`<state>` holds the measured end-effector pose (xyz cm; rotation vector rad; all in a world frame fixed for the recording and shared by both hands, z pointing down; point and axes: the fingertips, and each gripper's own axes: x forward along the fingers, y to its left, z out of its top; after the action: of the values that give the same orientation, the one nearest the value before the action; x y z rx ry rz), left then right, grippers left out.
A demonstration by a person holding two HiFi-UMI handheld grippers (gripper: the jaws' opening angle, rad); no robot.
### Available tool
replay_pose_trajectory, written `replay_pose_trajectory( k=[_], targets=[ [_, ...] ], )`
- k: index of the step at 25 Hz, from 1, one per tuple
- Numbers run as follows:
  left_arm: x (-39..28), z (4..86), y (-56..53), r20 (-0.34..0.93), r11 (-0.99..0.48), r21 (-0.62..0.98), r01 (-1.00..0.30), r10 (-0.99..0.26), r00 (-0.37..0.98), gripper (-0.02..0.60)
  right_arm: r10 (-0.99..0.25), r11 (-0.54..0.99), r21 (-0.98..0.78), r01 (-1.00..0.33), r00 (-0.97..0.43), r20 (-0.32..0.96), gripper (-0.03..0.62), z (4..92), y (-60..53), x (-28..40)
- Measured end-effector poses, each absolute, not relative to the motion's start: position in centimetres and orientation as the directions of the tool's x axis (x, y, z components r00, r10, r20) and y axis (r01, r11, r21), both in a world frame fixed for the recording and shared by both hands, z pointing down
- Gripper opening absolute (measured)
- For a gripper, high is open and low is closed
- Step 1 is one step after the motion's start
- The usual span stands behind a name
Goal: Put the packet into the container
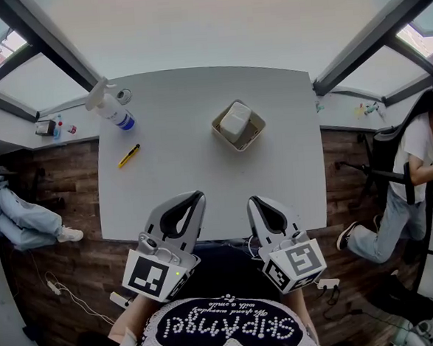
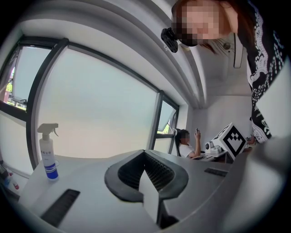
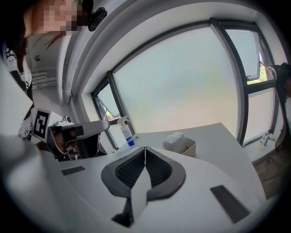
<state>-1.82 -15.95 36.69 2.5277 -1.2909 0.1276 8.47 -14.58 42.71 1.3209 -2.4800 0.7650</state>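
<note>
Our left gripper (image 1: 191,203) and right gripper (image 1: 257,204), both shut and empty at six o'clock, we should hold back, since the packet (image 1: 235,121) already lies in the container (image 1: 252,138) at twelve.

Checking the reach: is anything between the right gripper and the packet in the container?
Nothing visible: bare table runs from the right gripper to the packet, already in the container. The spray bottle stands far left.

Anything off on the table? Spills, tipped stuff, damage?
Nothing stands out. The packet sits in the container, poking a little above its rim. The spray bottle stands upright, with no spill visible. A small yellow tool lies loose, at a slant, on the table.
</note>
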Motion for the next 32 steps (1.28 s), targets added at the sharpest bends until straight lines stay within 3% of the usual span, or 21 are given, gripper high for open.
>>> replay_pose_trajectory(
  k=[3,8,17,32],
  targets=[
    [-2.04,37.52,-15.69,0.261,-0.552,0.208,-0.807,-0.764,0.590,0.008,-0.701,0.465,-0.337,-0.819,-0.573,0.426,0.015,42.77,-14.51,8.43],
    [-1.81,37.09,-15.80,0.211,-0.552,0.222,-0.804,-0.778,0.592,0.008,-0.702,0.463,-0.337,-0.820,-0.571,0.425,0.015,42.65,-14.39,8.48],
    [-2.19,37.39,-15.84,0.255,-0.537,0.205,-0.818,-0.778,0.574,0.009,-0.696,0.483,-0.318,-0.816,-0.578,0.425,0.014,42.52,-14.10,8.24],
    [-2.29,37.09,-15.69,0.225,-0.556,0.208,-0.804,-0.773,0.593,0.009,-0.686,0.513,-0.299,-0.805,-0.594,0.421,0.014,42.16,-13.80,7.71]
  ],
)
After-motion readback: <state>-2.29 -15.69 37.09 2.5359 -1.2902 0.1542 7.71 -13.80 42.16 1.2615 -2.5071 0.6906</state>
